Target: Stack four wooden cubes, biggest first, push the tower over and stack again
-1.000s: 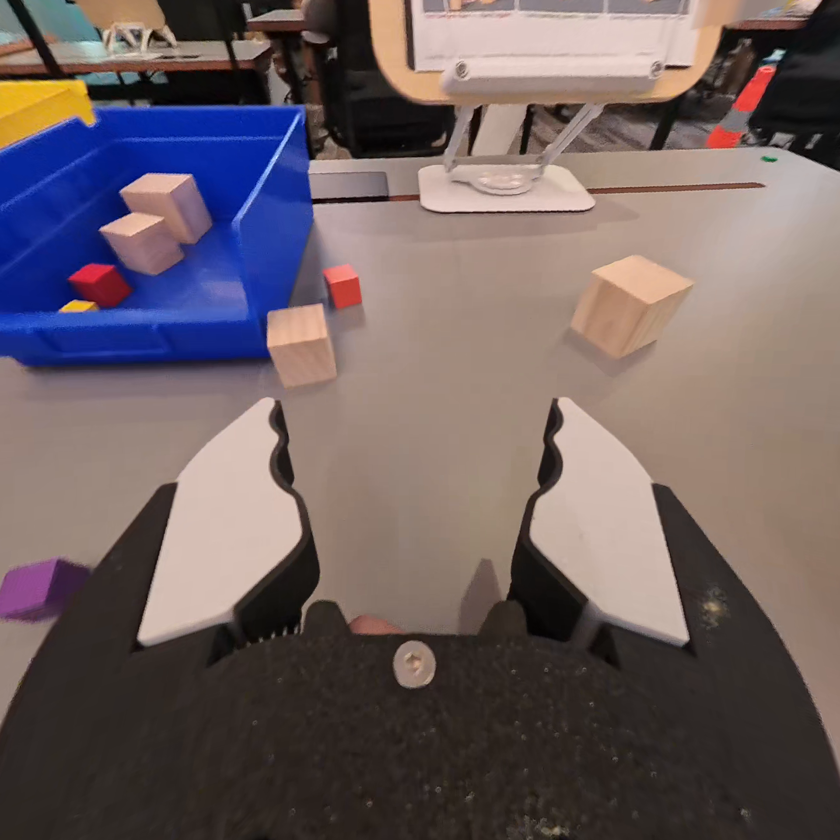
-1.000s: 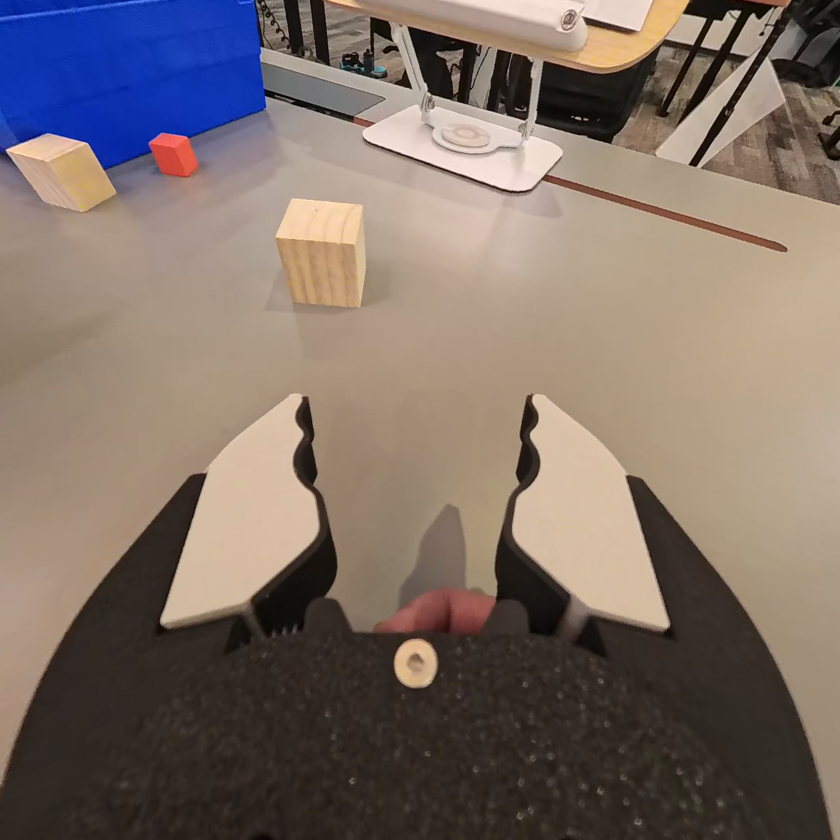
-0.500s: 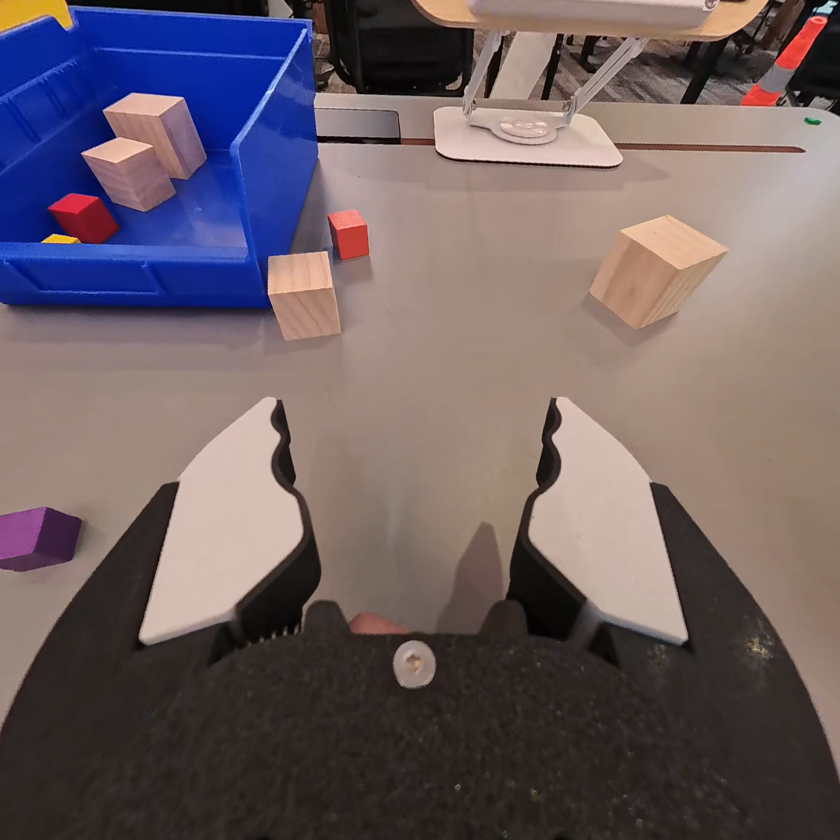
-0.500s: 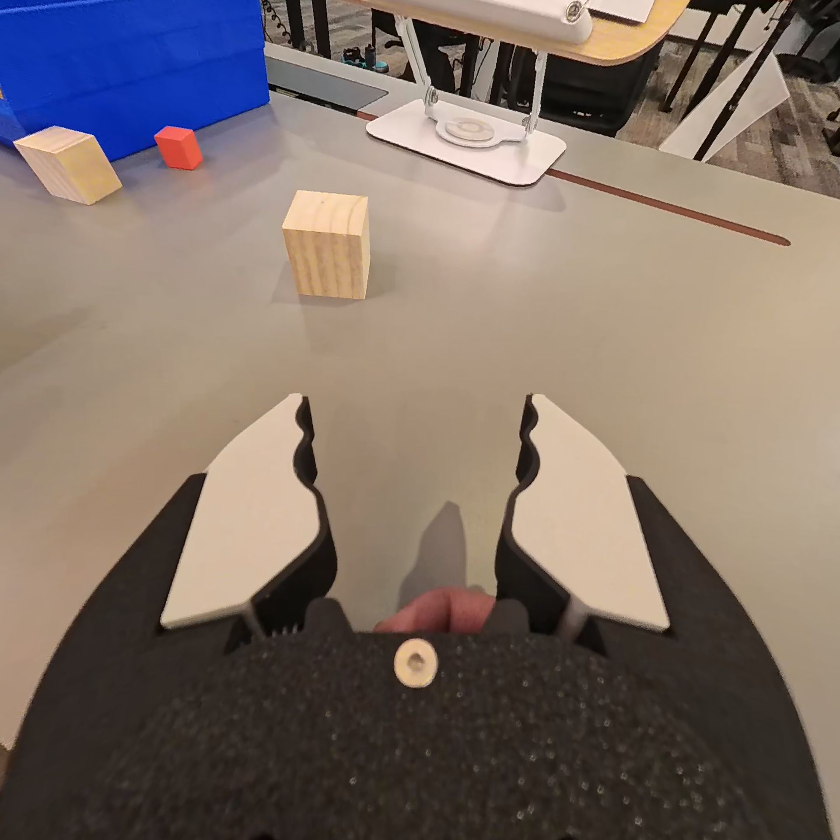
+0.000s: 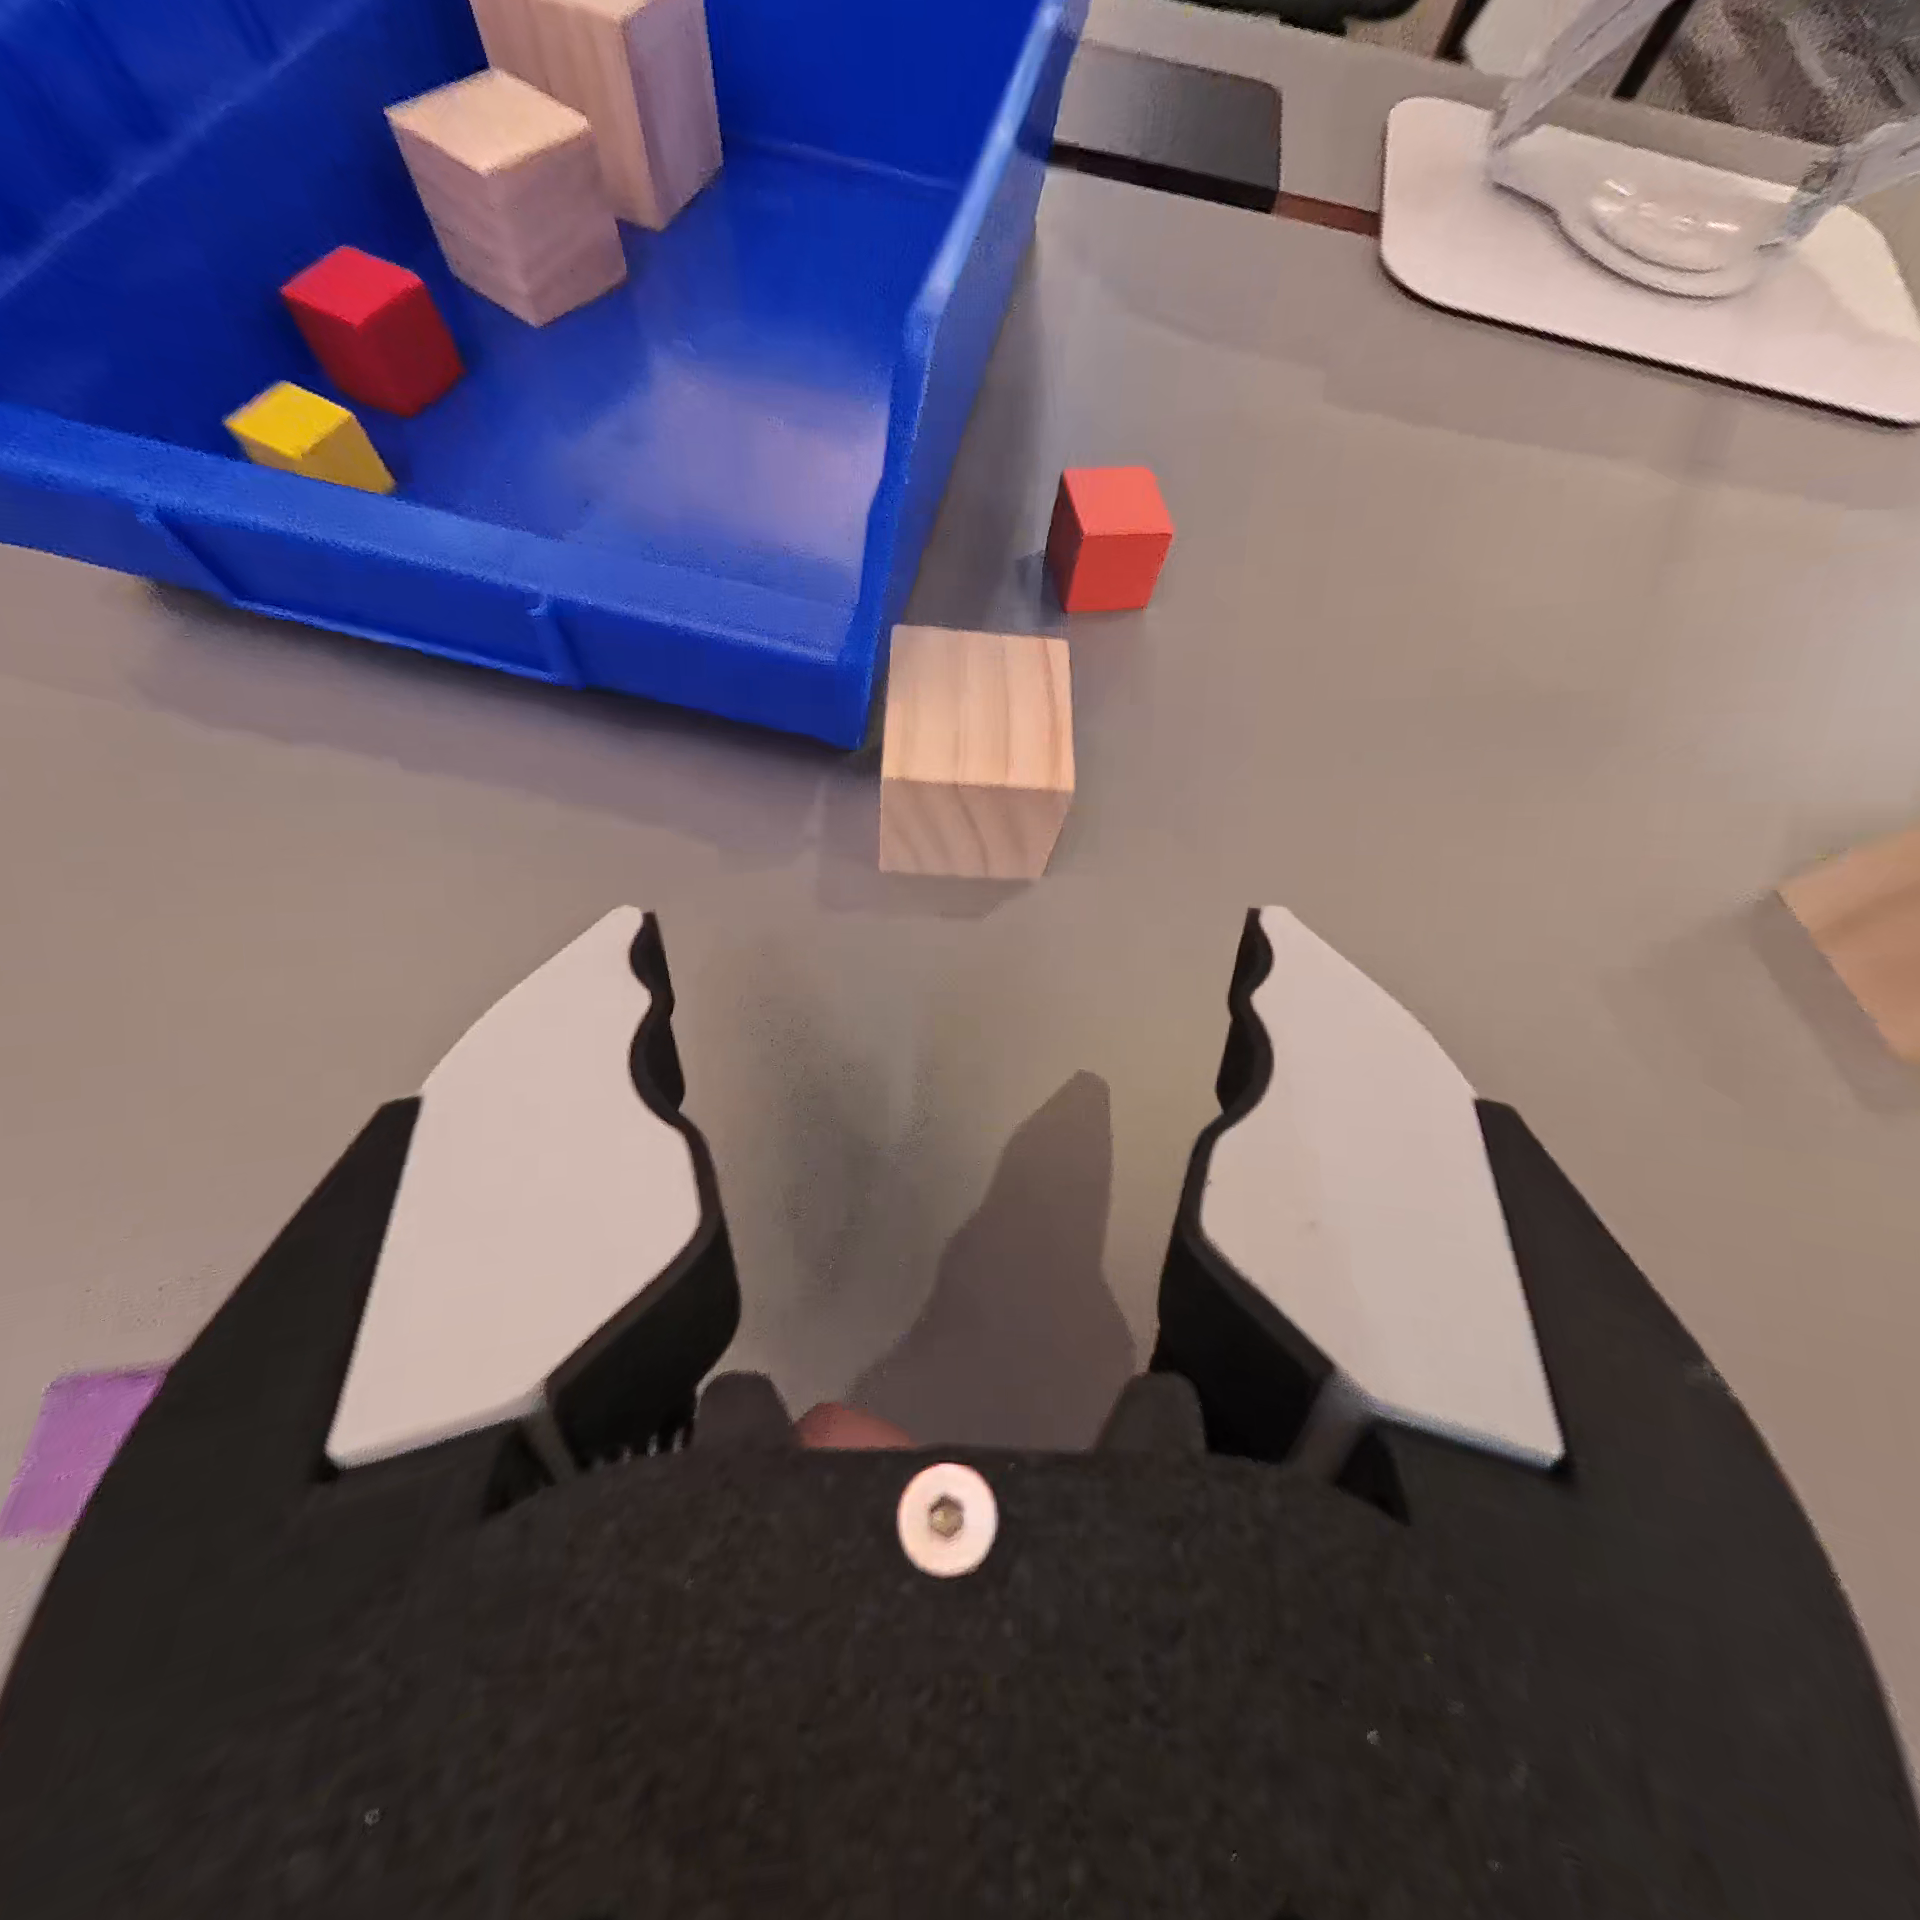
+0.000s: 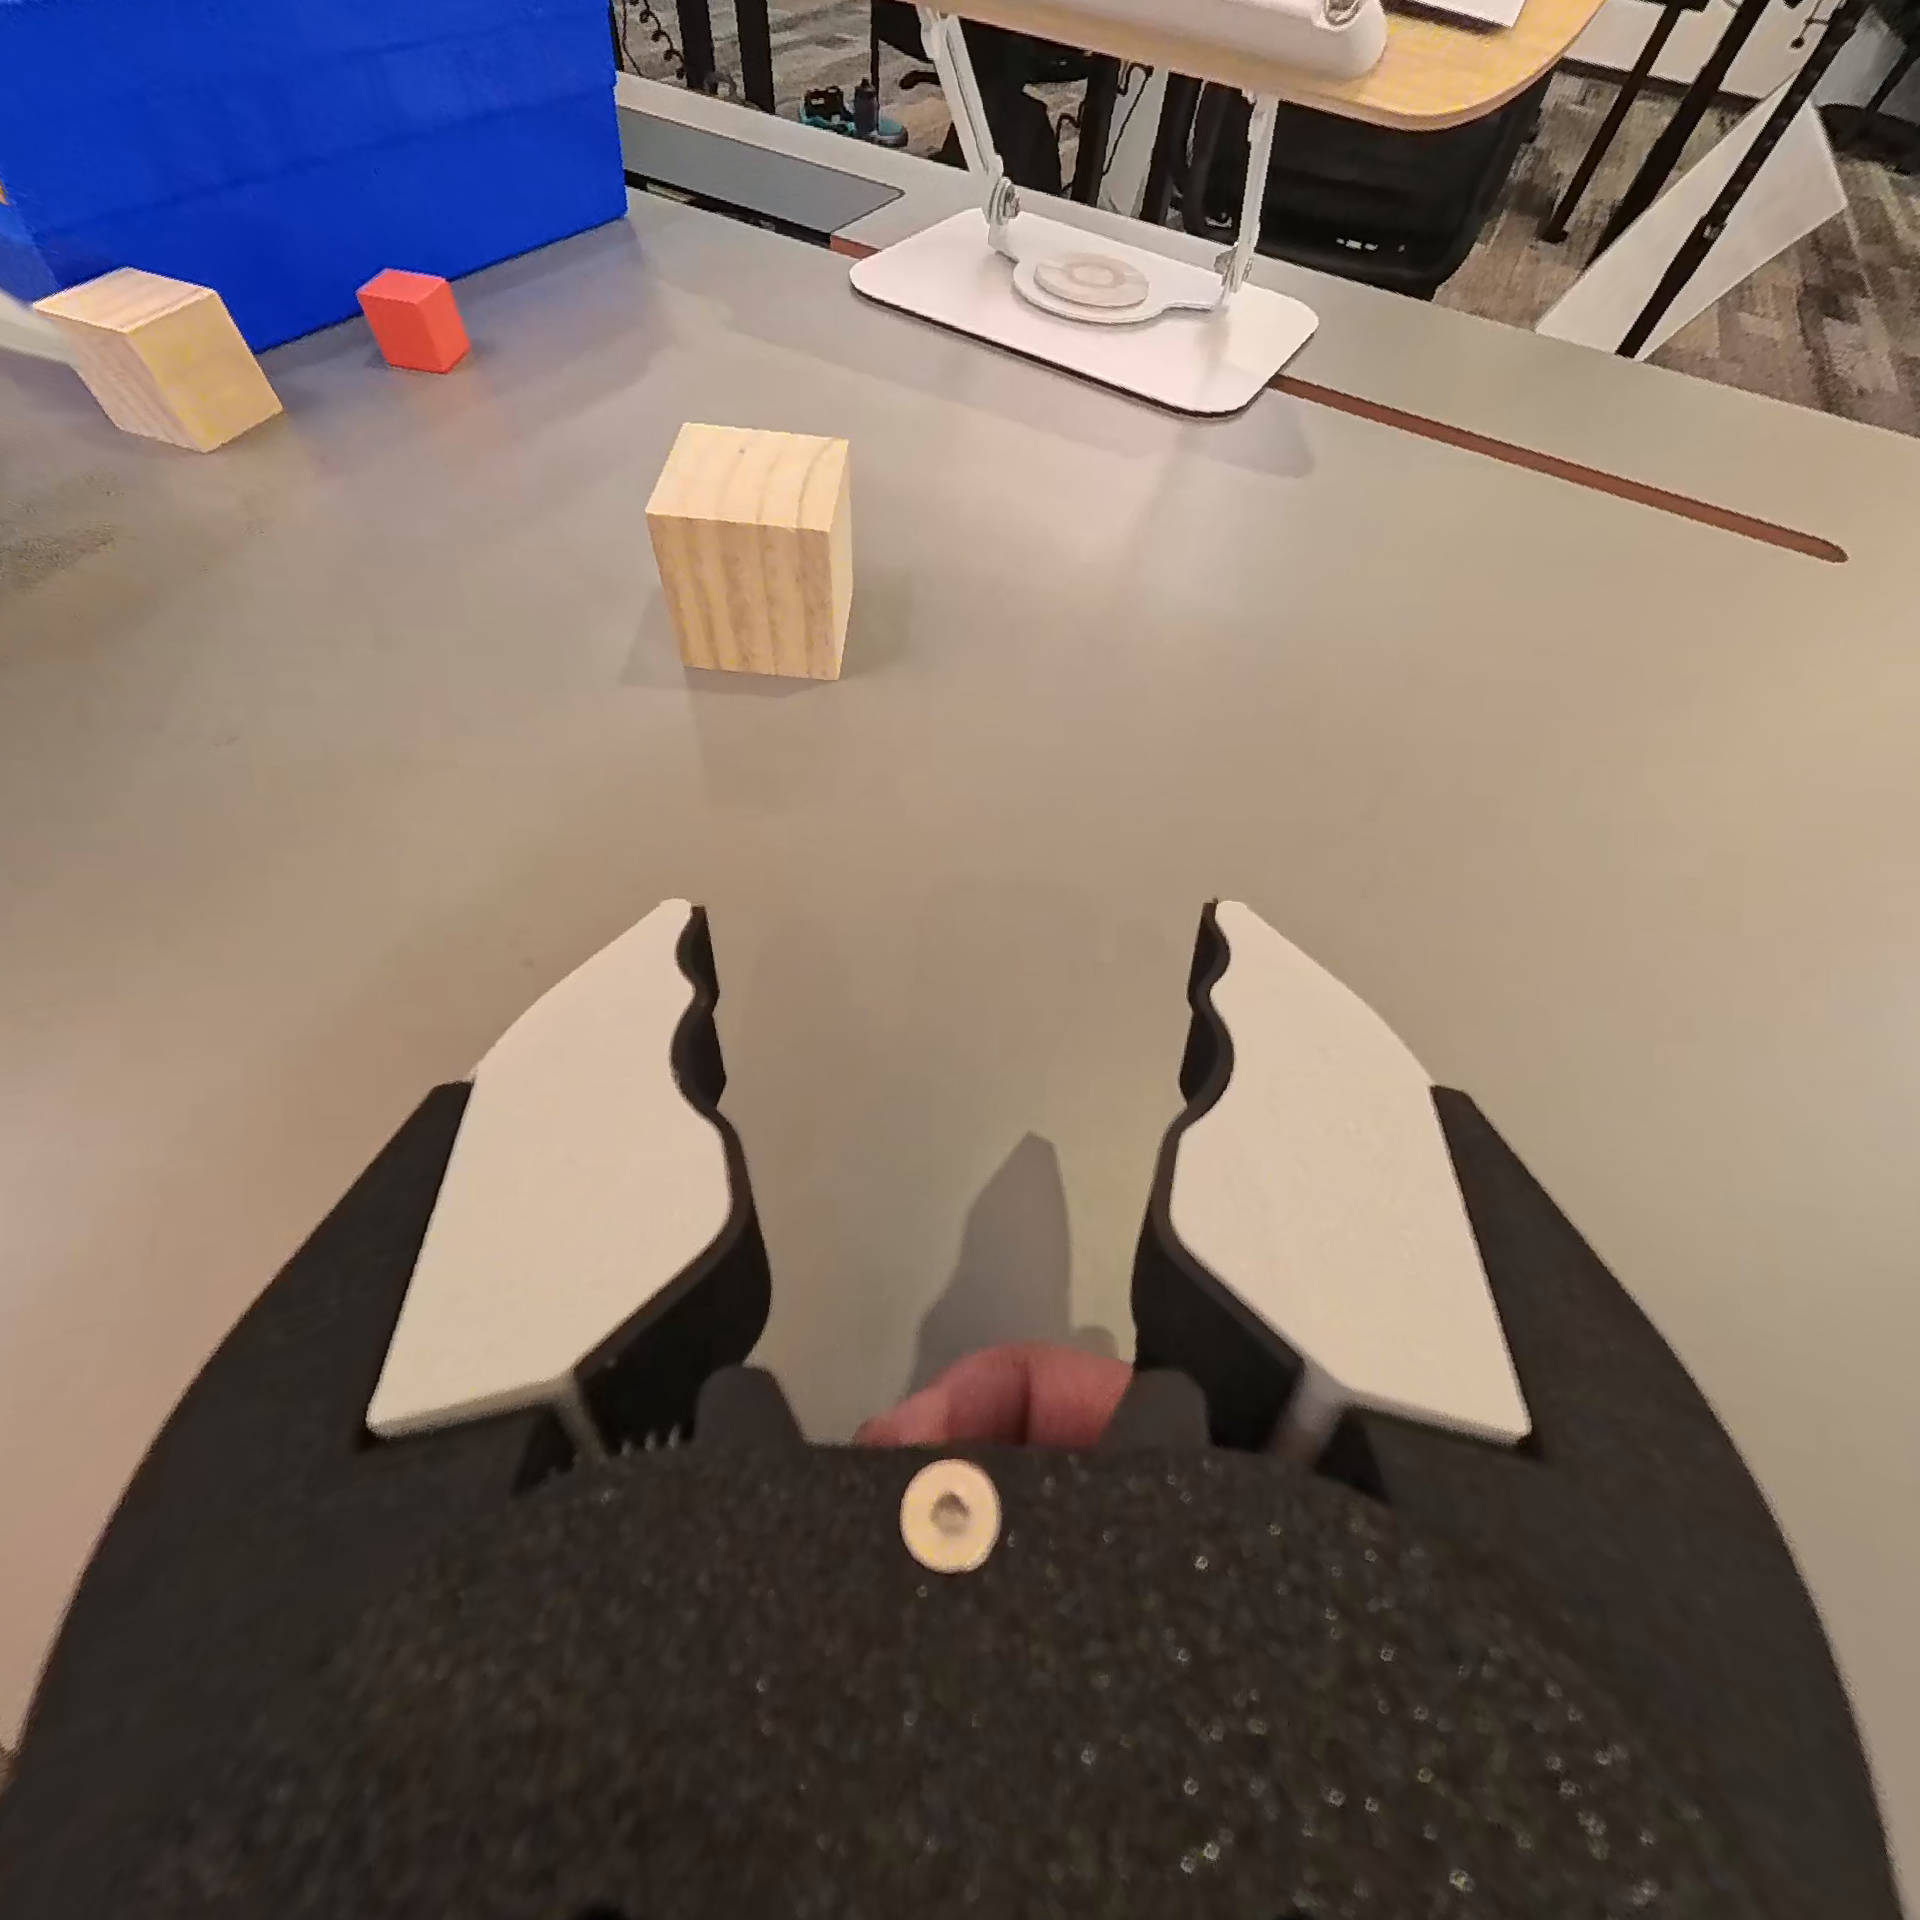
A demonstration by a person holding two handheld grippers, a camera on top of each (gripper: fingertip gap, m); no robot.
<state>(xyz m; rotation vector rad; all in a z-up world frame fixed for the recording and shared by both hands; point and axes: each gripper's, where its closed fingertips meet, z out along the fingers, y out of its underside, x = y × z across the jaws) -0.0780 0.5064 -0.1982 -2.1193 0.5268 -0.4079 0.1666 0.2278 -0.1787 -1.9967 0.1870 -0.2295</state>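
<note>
A small plain wooden cube (image 5: 974, 750) sits on the grey table at the blue bin's near right corner, just ahead of my open, empty left gripper (image 5: 945, 935). It also shows at the far left of the right wrist view (image 6: 161, 358). A larger wooden cube (image 6: 753, 551) stands alone on the table ahead and left of my open, empty right gripper (image 6: 951, 925); its edge shows blurred at the right of the left wrist view (image 5: 1860, 935). Two more wooden cubes (image 5: 514, 192) (image 5: 623, 88) lie inside the blue bin (image 5: 717, 644).
A small red cube (image 5: 1107, 535) (image 6: 414, 319) lies on the table beside the bin. A red cube (image 5: 369, 327) and a yellow block (image 5: 307, 436) are in the bin. A purple block (image 5: 78, 1444) lies near left. A white stand base (image 6: 1086, 312) is at the back.
My left gripper has swung left and forward, towards the small wooden cube and the bin. My right gripper has hardly moved. Both stay open.
</note>
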